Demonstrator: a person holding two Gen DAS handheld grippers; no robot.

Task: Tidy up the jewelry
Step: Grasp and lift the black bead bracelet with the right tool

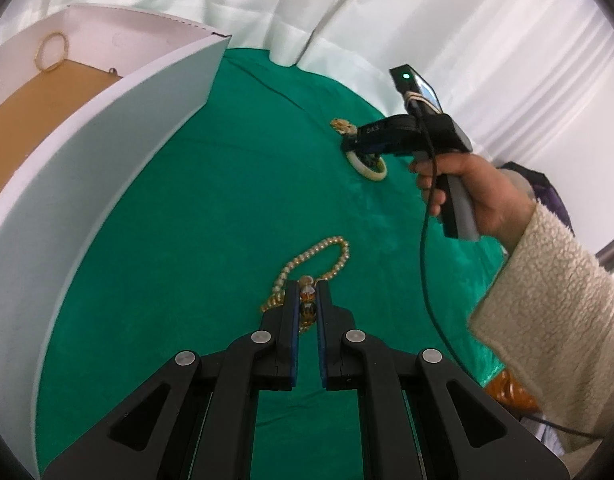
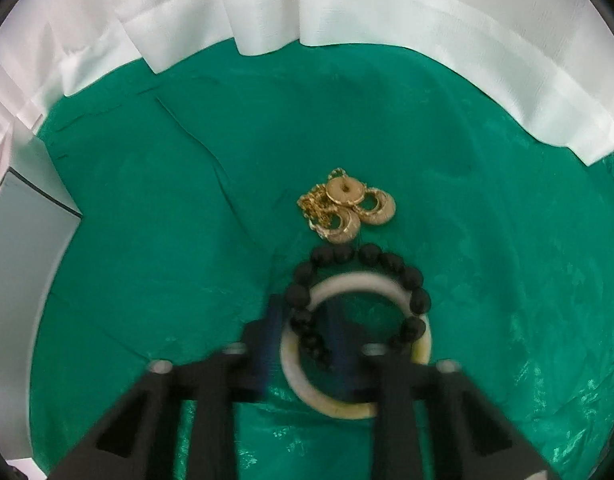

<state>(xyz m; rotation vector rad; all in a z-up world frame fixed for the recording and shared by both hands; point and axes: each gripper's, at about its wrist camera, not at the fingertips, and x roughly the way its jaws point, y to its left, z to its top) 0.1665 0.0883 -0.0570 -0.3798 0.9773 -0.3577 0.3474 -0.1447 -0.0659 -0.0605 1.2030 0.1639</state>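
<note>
Green cloth (image 1: 211, 216), the largest item, is covering the work surface and is bearing all loose jewelry; white draped fabric (image 1: 447, 32) is hanging behind it. White box (image 1: 87, 168), open-topped with a tan floor, is standing at the cloth's left edge and is holding a pale beaded bracelet (image 1: 51, 51) propped against its far inner wall. A person's right hand (image 1: 463, 188), in a cream fleece sleeve (image 1: 547, 320), is gripping the handle of the right gripper (image 2: 303, 332), which is pointing steeply down at the cloth; no earlier frame is given for it, and its blurred fingers are straddling one side of the white bangle (image 2: 335, 400) and the black bead bracelet (image 2: 387, 264) lying across that bangle, though whether the pads are pressing on either cannot be told. Left gripper (image 1: 307, 292) is resting low over the near cloth with its jaws drawn close, pinching the pearl necklace (image 1: 327, 256) at an amber-beaded section, the pearl loop lying on the cloth just beyond the fingertips. Gold jewelry pile (image 2: 343, 208), comprising chain, round disc and hoop earrings, is lying just beyond the black beads, near them.
</note>
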